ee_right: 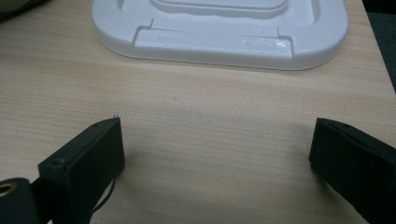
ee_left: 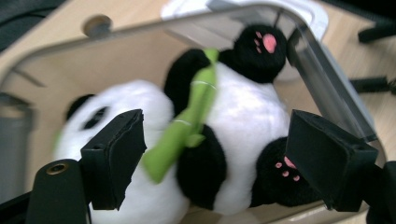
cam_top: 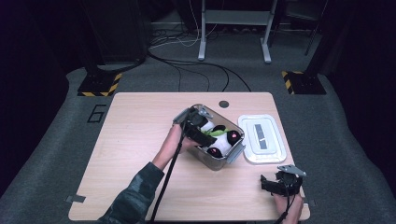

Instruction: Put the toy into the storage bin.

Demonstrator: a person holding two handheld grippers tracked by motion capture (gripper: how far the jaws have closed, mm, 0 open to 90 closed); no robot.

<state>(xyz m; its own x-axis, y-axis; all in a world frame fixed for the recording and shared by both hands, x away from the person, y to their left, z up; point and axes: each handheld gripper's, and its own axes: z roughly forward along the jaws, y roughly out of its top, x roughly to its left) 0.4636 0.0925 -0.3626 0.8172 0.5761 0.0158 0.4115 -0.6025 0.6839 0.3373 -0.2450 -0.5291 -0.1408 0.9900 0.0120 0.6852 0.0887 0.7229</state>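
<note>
A black-and-white panda plush (cam_top: 219, 140) lies inside a clear plastic box (cam_top: 215, 163) at the middle of the table. In the left gripper view the panda (ee_left: 247, 116) is on its back with a green bamboo stick (ee_left: 187, 126) across its chest, and the box wall (ee_left: 327, 84) rises at the right. My left gripper (cam_top: 198, 133) hangs over the box's left side. Its jaws are open (ee_left: 215, 158) and stand wide on either side of the plush without pressing it. My right gripper (cam_top: 267, 184) rests low near the table's front right corner, open (ee_right: 217, 158) over bare wood.
The box's white lid (cam_top: 262, 138) lies flat on the table just right of the box, directly ahead of the right gripper (ee_right: 219, 32). A small round hole (cam_top: 224, 103) sits near the table's far edge. Cables and stand legs are on the floor beyond.
</note>
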